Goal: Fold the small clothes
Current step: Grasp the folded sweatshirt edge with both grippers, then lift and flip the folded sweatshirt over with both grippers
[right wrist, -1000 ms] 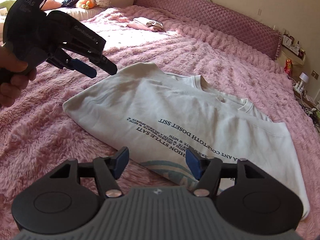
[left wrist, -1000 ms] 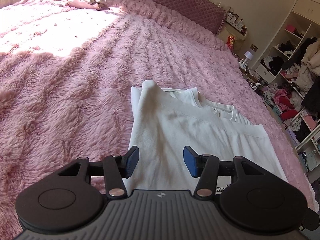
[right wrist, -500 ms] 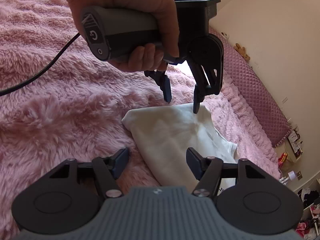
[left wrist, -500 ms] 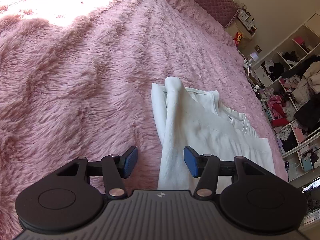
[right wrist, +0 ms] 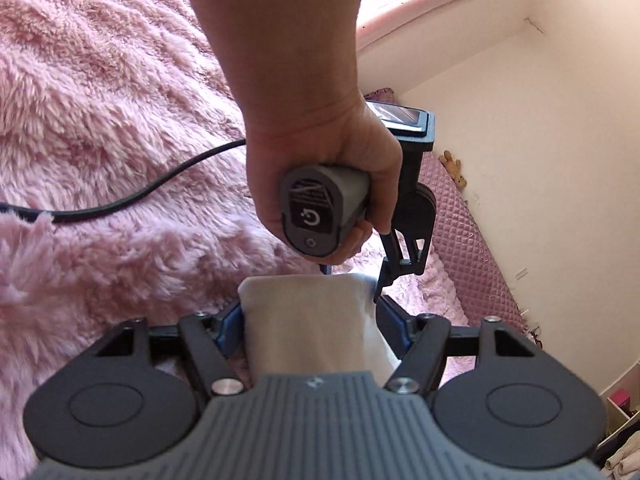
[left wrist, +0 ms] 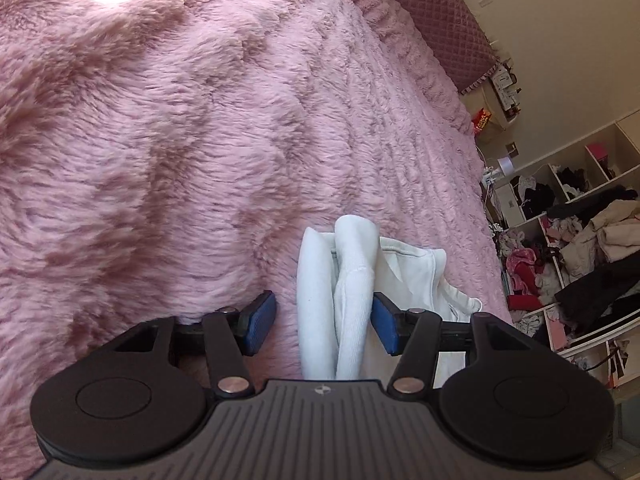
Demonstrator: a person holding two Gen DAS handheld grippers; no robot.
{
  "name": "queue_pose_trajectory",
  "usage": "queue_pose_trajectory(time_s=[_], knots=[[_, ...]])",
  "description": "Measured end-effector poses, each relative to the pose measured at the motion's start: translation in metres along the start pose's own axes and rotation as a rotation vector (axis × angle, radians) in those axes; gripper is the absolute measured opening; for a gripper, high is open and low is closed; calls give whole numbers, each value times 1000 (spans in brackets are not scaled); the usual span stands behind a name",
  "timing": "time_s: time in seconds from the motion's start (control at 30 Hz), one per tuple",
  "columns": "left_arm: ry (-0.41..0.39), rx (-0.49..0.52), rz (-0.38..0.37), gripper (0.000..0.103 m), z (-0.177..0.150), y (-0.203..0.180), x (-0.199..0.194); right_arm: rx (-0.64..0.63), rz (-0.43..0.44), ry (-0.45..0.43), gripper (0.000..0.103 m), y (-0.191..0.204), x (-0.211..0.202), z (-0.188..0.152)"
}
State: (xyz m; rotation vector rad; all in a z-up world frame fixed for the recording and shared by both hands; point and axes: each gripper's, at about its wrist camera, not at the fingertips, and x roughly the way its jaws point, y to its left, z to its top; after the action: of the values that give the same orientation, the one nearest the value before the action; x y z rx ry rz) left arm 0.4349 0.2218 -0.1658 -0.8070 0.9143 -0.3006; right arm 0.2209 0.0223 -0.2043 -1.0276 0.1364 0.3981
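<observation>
A white T-shirt point(left wrist: 352, 280) lies on the pink fluffy bed cover point(left wrist: 160, 160). In the left wrist view its folded side edge runs between the fingers of my left gripper point(left wrist: 324, 324), which is open and low over the cloth; the right pad point(left wrist: 384, 330) touches the fold. In the right wrist view the same shirt edge point(right wrist: 308, 320) fills the gap of my right gripper point(right wrist: 310, 326), also open. The left gripper point(right wrist: 394, 268), held in a hand point(right wrist: 320, 152), points down onto the shirt's far corner just ahead of it.
A black cable point(right wrist: 140, 196) trails across the bed cover to the left. A quilted pink headboard point(left wrist: 432, 24) runs along the bed's far side. Open shelves point(left wrist: 568, 248) full of clothes stand at the right beyond the bed edge.
Both grippers have dropped down to the shirt's left side edge. The cloth now lies between the fingers of each. The left hand has come close in front of the right camera.
</observation>
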Motion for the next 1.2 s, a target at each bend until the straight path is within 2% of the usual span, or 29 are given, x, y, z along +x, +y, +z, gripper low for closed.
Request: queue_pose_trajectory(time_s=[0.07,0.1,0.13,0.17,0.2,0.23,0.37,0.5,0.6,0.77,0.97,1.2], knots=[[-14,-16,-4,64,2,-1,3,-10,-12,-13,63,2,-2,1],[-19,-13,-5,58,2,-3,3,-10,-11,-13,62,2,-1,1],[-24,-2,6,49,2,-5,4,-4,-1,-10,52,1,-3,1],[-14,16,4,29,2,-7,5,11,27,4,28,1,-5,0],[-8,26,10,20,2,-9,4,28,60,20,13,-1,-5,0],[-12,32,20,20,1,-12,4,59,93,36,8,-2,-4,1],[-35,31,15,17,2,-25,-5,131,97,33,3,-12,-11,2],[-53,58,-16,16,7,-53,-17,213,58,6,1,-38,-27,3],[-59,94,-27,16,8,-84,-23,325,32,6,0,-70,-39,-3],[-77,168,-57,15,-2,-149,-17,493,-62,15,0,-128,-62,-24],[-56,224,-127,15,-28,-221,19,659,-183,62,0,-191,-84,-73],[11,335,-144,15,-80,-294,89,806,-316,132,0,-232,-121,-161]])
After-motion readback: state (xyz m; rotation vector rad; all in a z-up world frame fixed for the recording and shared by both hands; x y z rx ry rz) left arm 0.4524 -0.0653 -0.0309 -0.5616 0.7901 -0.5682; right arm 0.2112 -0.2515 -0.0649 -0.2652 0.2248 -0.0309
